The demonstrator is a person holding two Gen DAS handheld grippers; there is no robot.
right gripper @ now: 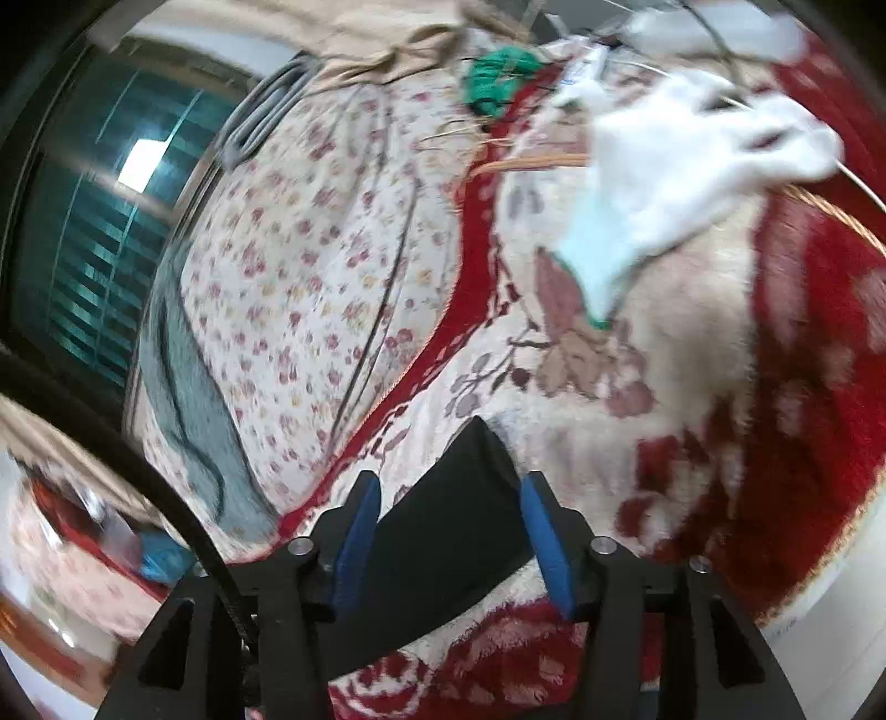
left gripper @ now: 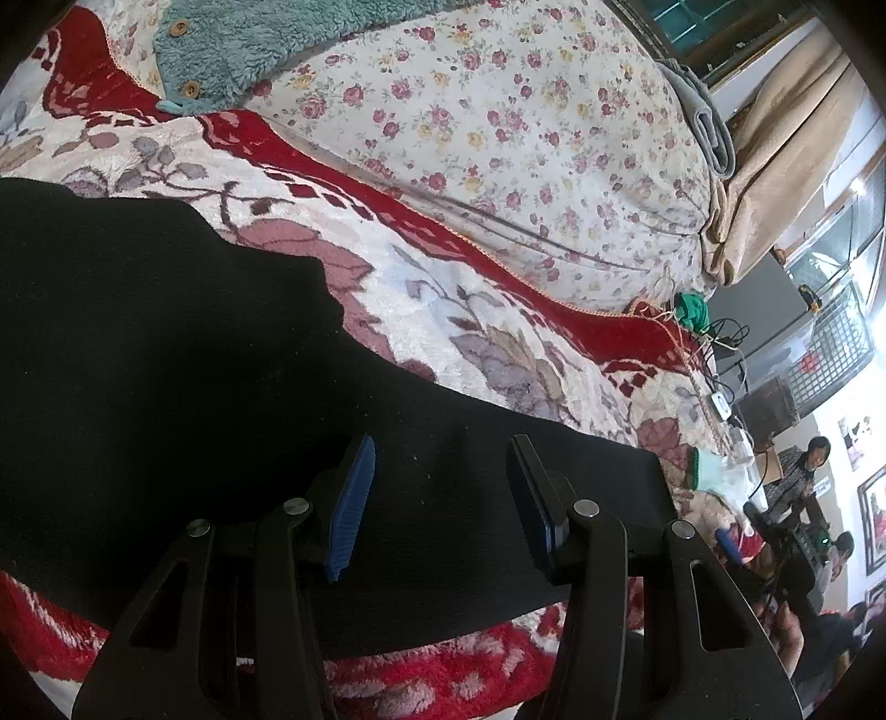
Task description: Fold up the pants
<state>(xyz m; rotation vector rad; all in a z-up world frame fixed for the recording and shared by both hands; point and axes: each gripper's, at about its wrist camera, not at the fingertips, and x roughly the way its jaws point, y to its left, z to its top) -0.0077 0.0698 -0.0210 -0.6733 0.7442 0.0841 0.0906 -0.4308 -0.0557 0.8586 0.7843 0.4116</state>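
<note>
Black pants (left gripper: 166,343) lie spread on a red and white floral blanket (left gripper: 470,310), filling the left and lower part of the left wrist view. My left gripper (left gripper: 441,448) hovers over one end of them, its blue pads (left gripper: 351,498) apart and the cloth flat beneath. The right wrist view is blurred. A narrow end of the pants (right gripper: 459,509) lies there on the blanket (right gripper: 692,360), between the spread fingers of my right gripper (right gripper: 449,482). Its pads do not visibly press on the cloth.
A teal fleece garment with wooden buttons (left gripper: 238,50) lies at the far side on a flowered sheet (left gripper: 498,127). A white glove (right gripper: 692,155), a green bundle (right gripper: 498,77) and cables sit near the blanket's edge. People (left gripper: 814,459) are at the far right.
</note>
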